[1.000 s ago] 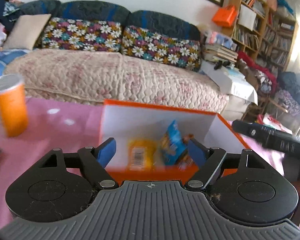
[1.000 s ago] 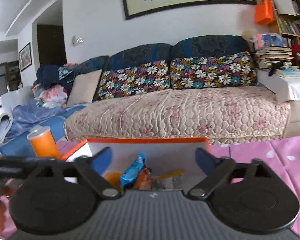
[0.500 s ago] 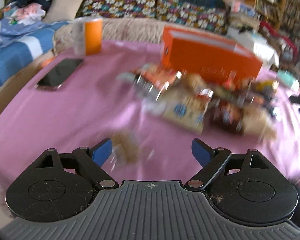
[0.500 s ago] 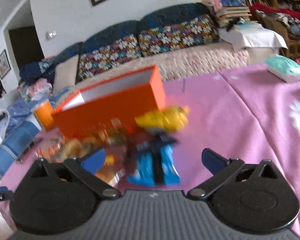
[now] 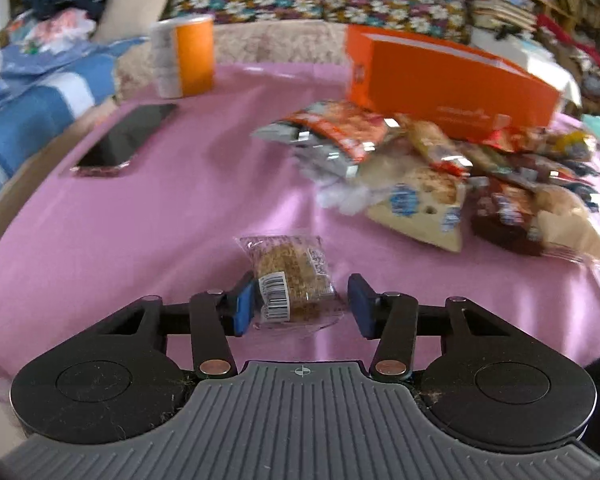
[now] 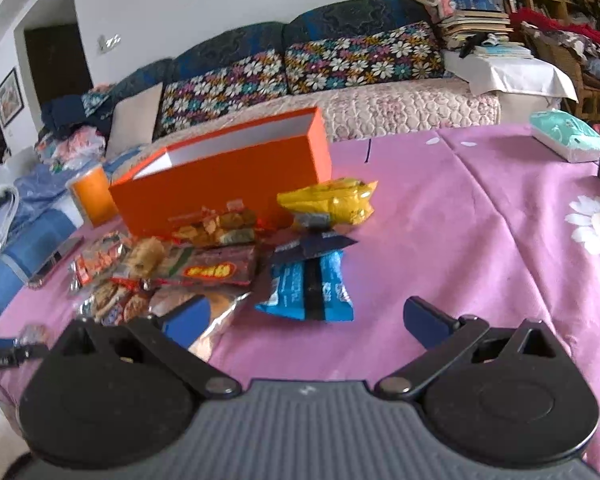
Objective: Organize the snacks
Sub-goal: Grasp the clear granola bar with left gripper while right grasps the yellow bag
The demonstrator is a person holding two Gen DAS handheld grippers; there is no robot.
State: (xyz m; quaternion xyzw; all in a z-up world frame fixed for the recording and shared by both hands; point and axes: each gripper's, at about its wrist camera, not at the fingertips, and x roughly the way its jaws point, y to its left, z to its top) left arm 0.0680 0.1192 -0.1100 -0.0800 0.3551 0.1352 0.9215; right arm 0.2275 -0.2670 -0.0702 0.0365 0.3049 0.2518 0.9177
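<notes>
Blurring snack pile [image 5: 440, 168] (labels unreadable).

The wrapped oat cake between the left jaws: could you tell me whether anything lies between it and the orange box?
Yes: a heap of snack packets lies before the orange box, across the path. The jaws of the left gripper have just been closing, the oat cake between them; carried over the heap, it likely passes.

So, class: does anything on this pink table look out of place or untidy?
Yes. The snack packets lie heaped on the cloth beside the orange box, not inside it, and one wrapped cake sits apart from the heap.
</notes>
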